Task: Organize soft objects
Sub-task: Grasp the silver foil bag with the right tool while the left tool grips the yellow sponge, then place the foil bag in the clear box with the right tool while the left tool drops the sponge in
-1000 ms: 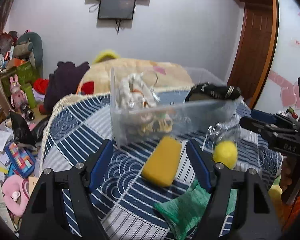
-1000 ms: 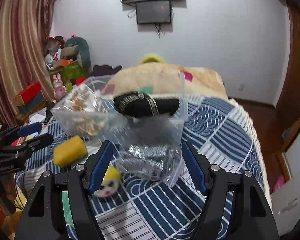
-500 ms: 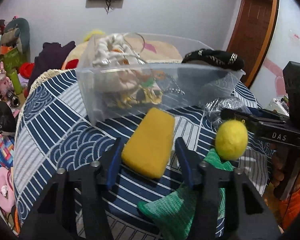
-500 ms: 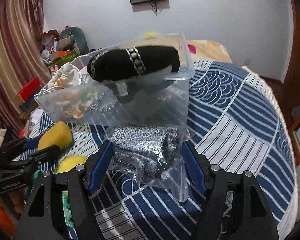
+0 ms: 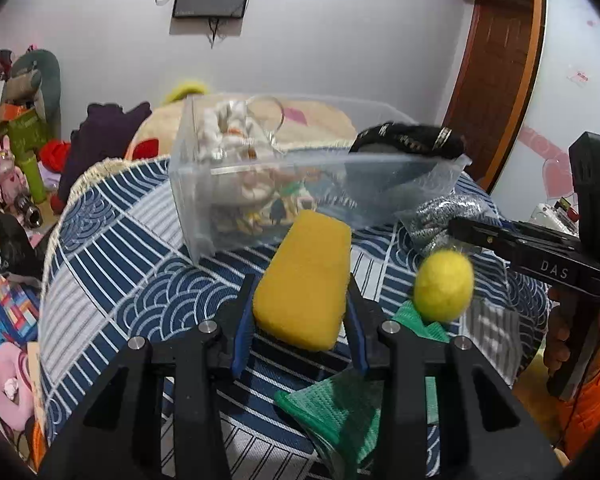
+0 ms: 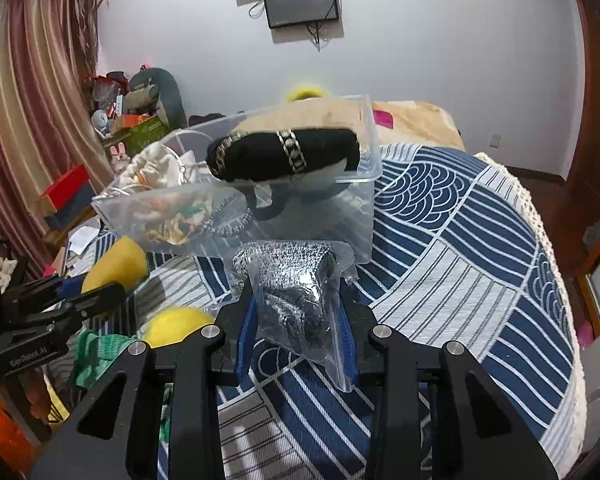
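Work surface: a bed (image 6: pixel 480 240) covered with a navy-and-white wave-patterned quilt. Far left, striped curtains (image 6: pixel 24 112) hang above cluttered toys and boxes. Left gripper (image 5: pixel 300 312): fingers pinching the yellow sponge (image 5: pixel 304 280) by its sides. Centre: a clear plastic bin (image 6: pixel 340 216) rests on the quilt, holding a cream pouch (image 6: pixel 156 170), with a black trimmed roll (image 6: pixel 284 154) across its rim. Right gripper (image 6: pixel 296 328): fingers clamped on a bagged silver knit (image 6: pixel 288 284), just in front of the bin. A yellow ball (image 5: pixel 444 286) and green cloth (image 5: pixel 340 404) lie between the grippers. A monitor (image 6: pixel 300 0) hangs on the white wall; a wooden door (image 5: pixel 496 64) stands right
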{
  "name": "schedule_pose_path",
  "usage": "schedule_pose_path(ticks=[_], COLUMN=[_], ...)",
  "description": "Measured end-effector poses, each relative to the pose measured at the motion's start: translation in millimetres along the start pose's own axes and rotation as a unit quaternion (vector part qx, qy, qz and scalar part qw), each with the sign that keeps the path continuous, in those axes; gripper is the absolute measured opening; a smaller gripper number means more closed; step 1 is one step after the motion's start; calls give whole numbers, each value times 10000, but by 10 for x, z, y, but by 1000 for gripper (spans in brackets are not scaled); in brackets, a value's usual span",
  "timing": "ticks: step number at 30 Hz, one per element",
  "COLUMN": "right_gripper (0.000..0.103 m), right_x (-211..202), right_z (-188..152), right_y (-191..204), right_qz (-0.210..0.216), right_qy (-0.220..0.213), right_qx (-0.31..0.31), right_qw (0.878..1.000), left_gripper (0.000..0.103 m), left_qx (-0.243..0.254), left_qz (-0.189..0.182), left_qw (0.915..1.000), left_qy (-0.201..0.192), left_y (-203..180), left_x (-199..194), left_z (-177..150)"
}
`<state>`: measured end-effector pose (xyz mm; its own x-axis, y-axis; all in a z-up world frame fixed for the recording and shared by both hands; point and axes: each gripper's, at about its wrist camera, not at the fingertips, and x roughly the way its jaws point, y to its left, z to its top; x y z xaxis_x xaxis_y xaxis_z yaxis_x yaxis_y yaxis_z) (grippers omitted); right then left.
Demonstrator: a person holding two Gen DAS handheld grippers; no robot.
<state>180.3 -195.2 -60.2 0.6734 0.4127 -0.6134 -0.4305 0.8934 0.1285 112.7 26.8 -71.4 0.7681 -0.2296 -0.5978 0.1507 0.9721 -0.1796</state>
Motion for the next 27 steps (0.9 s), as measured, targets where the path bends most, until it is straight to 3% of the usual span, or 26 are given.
schedule_pose_path(ticks=[16, 23, 27], right_gripper=[32, 32, 32], right_x=[-602, -541, -390], right_z=[310, 533, 620], right_y=[160, 295, 323], right_qz=[119, -5, -83], right_qy=[-962, -1265, -1210], right_qx=[-205, -375, -435], right_qw=[9951, 9913, 9917], left_gripper=[40, 40, 40], left_qx=[-47, -111, -47], left_qz=[68, 44, 94], left_qw=[9950, 9942, 9952], left_qy=[-994, -1070, -969], left_y=[-41, -35, -28], left_x=[-531, -485, -369], left_z=[433, 624, 661])
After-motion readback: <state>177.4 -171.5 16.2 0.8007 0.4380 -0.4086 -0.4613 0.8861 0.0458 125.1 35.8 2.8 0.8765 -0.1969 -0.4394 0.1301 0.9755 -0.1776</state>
